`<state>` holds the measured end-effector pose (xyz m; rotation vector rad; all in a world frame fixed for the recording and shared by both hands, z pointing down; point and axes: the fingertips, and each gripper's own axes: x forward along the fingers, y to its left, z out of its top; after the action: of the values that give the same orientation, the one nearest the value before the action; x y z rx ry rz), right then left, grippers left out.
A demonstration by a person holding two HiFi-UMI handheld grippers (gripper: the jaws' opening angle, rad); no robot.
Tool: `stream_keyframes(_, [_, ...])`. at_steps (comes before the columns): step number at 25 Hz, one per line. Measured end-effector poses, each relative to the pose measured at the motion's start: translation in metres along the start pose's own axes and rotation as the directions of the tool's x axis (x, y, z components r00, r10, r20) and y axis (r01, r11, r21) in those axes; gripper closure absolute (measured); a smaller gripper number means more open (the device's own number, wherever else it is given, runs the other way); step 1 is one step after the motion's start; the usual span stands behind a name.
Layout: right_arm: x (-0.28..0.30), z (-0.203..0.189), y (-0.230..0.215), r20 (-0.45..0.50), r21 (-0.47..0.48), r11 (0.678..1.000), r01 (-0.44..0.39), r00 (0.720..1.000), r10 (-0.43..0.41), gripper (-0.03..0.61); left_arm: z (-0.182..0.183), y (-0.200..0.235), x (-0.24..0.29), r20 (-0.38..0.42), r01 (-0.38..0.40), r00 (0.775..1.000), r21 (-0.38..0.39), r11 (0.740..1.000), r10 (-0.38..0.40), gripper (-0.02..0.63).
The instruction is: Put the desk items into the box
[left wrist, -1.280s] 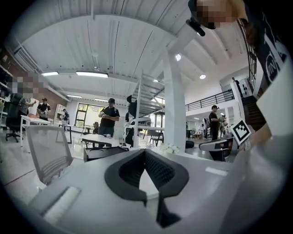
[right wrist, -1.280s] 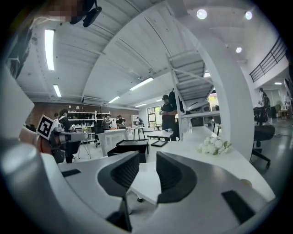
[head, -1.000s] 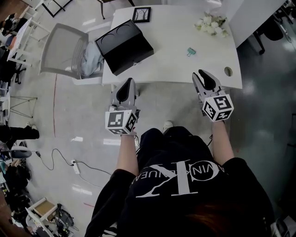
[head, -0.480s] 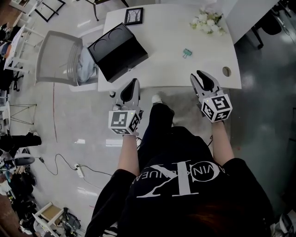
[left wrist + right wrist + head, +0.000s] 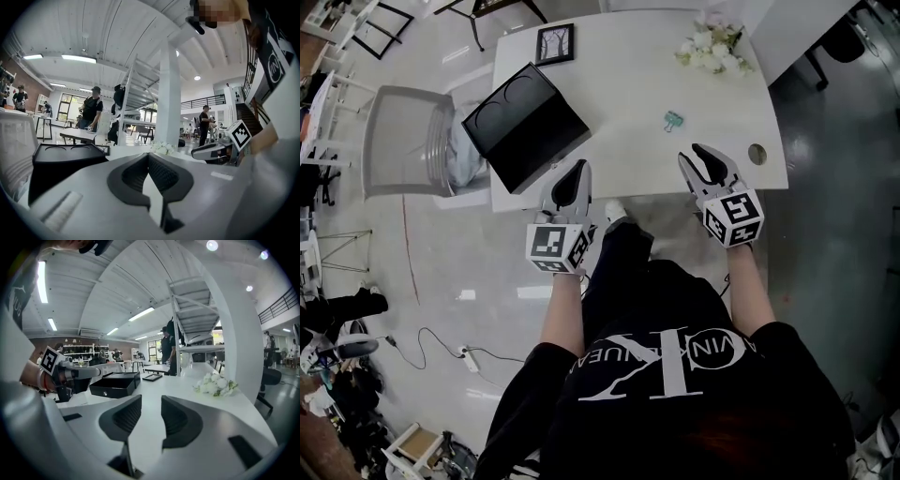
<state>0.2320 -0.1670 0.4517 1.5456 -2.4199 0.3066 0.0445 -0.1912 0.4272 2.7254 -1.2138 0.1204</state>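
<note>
Head view: the left gripper (image 5: 575, 173) is hovering at the tabletop's (image 5: 637, 84) near edge, fingers closed and empty. The right gripper (image 5: 705, 155) is opening its empty fingers. A black box (image 5: 525, 127) is overhanging the near left corner, and a teal clip (image 5: 673, 120) is lying in open space.

Overhead head view; box (image 5: 525, 127) in all

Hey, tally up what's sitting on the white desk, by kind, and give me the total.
Black box: 1
Picture frame: 1
White flower bunch: 1
Teal binder clip: 1
Total: 4
</note>
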Motion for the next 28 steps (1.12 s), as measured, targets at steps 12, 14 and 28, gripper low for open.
stream_keyframes(12, [0.044, -0.012, -0.022, -0.098, -0.057, 0.998, 0.009, 0.995, -0.014, 0.483, -0.009, 0.003, 0.057, -0.033, 0.088, 0.996, -0.003, 0.996, -0.088, 0.604])
stream_keyframes(14, [0.053, -0.016, -0.027, -0.127, -0.080, 0.997, 0.009, 0.992, -0.019, 0.483, -0.011, 0.004, 0.067, -0.041, 0.102, 0.994, -0.010, 0.995, -0.102, 0.604])
stream_keyframes(28, [0.104, -0.048, -0.048, -0.325, -0.331, 0.943, -0.036, 0.943, -0.078, 0.483, -0.027, 0.005, 0.120, -0.098, 0.196, 0.975, -0.046, 0.979, -0.200, 0.603])
